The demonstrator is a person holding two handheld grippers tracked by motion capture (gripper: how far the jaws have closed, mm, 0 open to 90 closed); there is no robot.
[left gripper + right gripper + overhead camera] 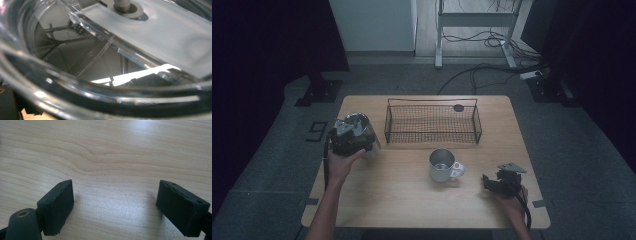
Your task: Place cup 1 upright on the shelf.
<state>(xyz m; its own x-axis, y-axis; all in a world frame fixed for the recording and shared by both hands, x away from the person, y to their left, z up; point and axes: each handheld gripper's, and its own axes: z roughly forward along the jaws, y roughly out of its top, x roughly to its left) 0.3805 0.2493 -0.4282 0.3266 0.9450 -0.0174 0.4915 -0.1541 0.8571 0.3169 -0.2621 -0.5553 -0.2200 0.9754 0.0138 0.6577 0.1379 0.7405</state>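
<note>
My left gripper [353,136] is held over the table's left edge, shut on a clear jug [361,125]. In the left gripper view the jug's transparent rim and wall [75,82] sit right against the camera, with a frosted plate and a grey knob [122,5] behind, and my jaws are hidden. A steel mug [442,165] with its handle to the right stands at the table's middle. My right gripper [488,183] rests low at the front right, open. Between its fingertips [115,205] lies bare wood.
A black wire basket [477,125] stands at the back middle of the wooden table [412,205]. A small dark disc [458,107] lies near its far right corner. Beyond the table are grey floor, cables and stand feet.
</note>
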